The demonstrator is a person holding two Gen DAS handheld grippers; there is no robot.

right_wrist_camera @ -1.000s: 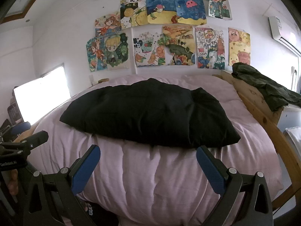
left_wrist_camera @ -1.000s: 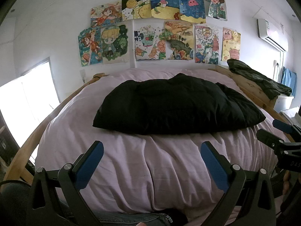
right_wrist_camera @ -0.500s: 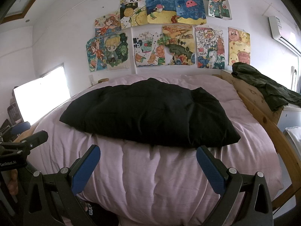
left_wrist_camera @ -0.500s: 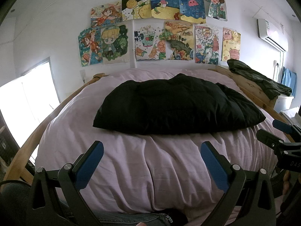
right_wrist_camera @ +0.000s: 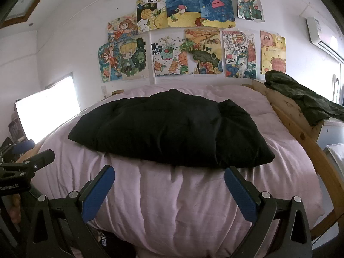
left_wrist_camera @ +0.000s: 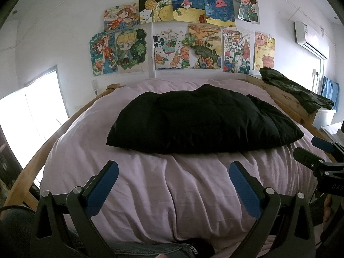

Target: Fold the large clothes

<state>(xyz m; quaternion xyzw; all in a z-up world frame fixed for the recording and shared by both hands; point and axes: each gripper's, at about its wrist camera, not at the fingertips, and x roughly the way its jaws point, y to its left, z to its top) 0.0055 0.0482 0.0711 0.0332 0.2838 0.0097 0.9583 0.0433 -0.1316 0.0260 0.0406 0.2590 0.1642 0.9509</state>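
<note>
Black, puffy fabric garment (left_wrist_camera: 204, 122) is lying flat across the pale pink quilt (left_wrist_camera: 172, 193) of a wooden-framed bed (right_wrist_camera: 301, 124), ahead of both sets of jaws and well apart from them. The left gripper (left_wrist_camera: 173, 178) is hovering over the quilt's near edge with its blue-padded jaws spread wide, holding nothing. The right gripper (right_wrist_camera: 169, 181) is doing likewise, jaws wide apart and empty, the garment's near hem sitting just beyond its fingertips. Beyond the garment, colourful paper drawings (right_wrist_camera: 185, 36) are hanging on the white wall. A dark green cloth (right_wrist_camera: 301, 96) is draping over the bed rail, to the right of the jaws.
</note>
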